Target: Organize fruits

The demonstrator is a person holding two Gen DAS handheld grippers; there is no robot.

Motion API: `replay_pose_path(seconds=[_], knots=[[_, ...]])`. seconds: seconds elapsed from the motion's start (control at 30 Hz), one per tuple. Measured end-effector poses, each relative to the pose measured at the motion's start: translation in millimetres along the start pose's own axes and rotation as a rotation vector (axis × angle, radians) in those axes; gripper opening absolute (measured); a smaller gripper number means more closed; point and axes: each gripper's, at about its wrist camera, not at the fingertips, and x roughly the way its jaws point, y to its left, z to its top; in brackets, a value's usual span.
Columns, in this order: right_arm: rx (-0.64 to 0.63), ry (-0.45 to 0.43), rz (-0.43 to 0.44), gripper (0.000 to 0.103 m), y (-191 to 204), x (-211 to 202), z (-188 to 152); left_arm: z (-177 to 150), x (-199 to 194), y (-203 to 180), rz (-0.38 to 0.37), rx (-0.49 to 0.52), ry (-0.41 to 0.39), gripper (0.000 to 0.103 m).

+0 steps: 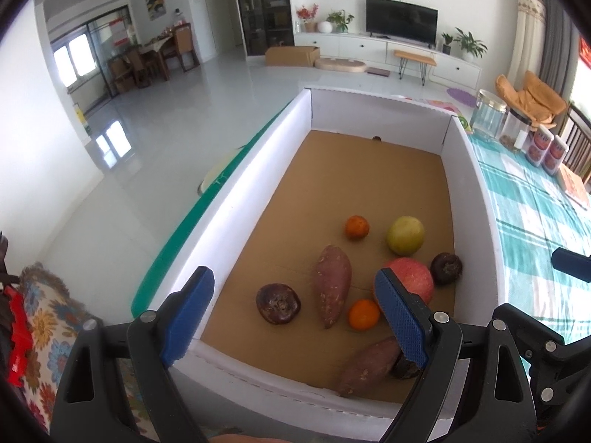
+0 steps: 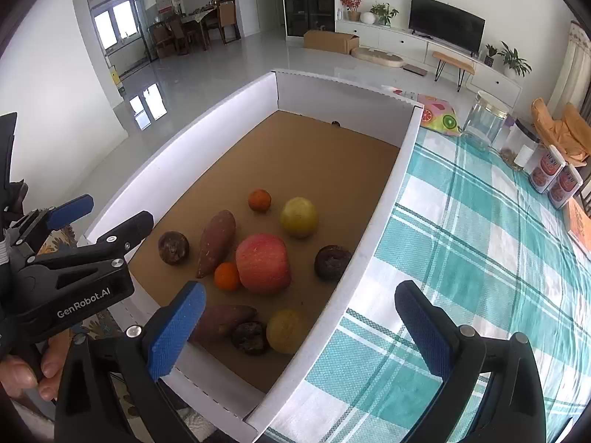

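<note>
The left tongs are spread wide and hold nothing. They hang over the near end of a big white box with a brown bottom. The box sits on a table with a green checked cloth.

All the fruit is in the box, down at the near end. Going left to right, there is a dark round fruit, then a long sweet potato with a small orange farther back. Next comes another small orange touching a big red apple. Behind the apple sits a yellow-green fruit. Right of the apple is a second dark fruit, close to the box wall. Nearest the tongs lie another sweet potato, a third dark fruit and a yellow fruit, all close together.

The right tongs are spread wide too, with nothing in them, one side over the box and one over the cloth.
</note>
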Motion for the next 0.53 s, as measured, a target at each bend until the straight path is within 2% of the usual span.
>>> replay_pose_path(seconds=[0.37, 0.53], knots=[[-0.017, 0.003, -0.008, 0.102, 9, 4, 4, -1, 2, 10, -0.015, -0.017, 0.002, 0.091], [-0.023, 0.005, -0.001, 0.102, 12, 5, 2, -5, -5, 14, -0.018, -0.019, -0.026, 0.091]])
